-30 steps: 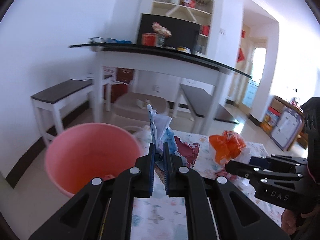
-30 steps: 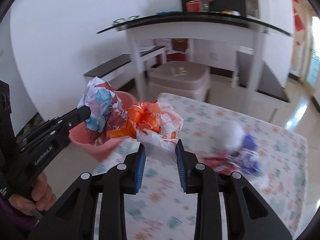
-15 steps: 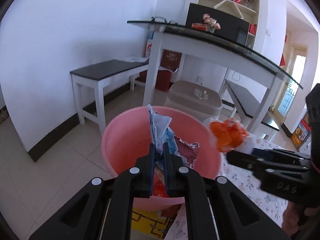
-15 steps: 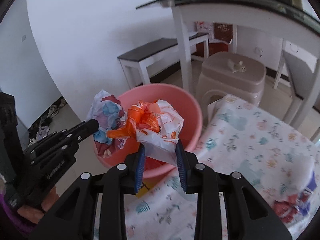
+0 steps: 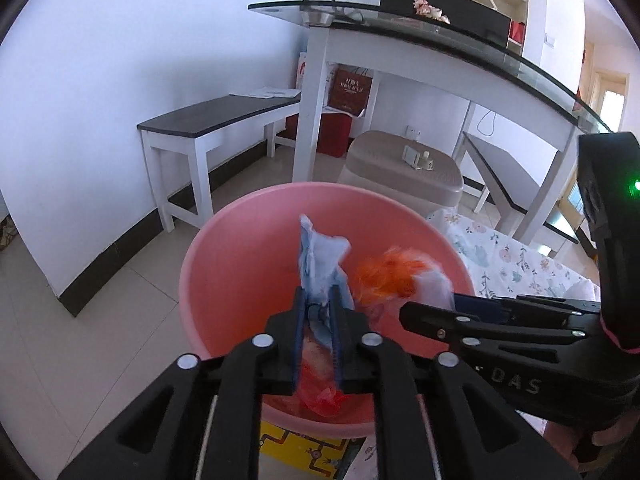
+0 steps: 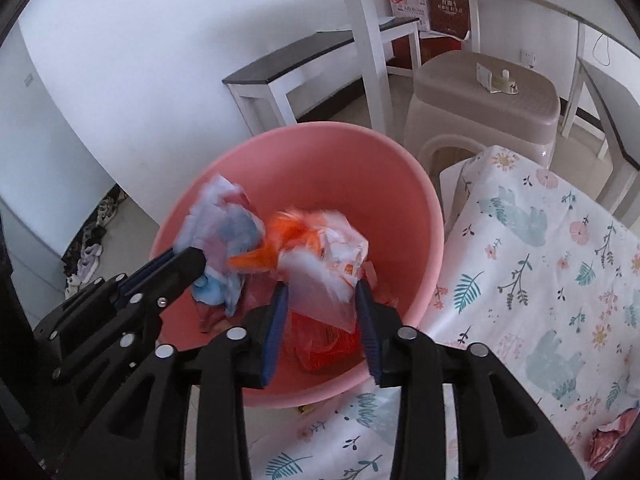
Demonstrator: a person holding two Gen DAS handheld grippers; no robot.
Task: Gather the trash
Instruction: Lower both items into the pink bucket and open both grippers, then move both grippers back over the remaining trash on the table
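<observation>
- The left gripper (image 5: 318, 312) is opening around a crumpled pale-blue wrapper (image 5: 320, 264) over the round pink plastic bin (image 5: 224, 248); the paper, caught on a pad, could hang up.
- The right gripper (image 6: 322, 312) is opening around an orange-and-white plastic bag (image 6: 320, 252), blurred above the bin's near-right rim; drifting right, it would land on the floral tablecloth (image 6: 540, 280).
</observation>
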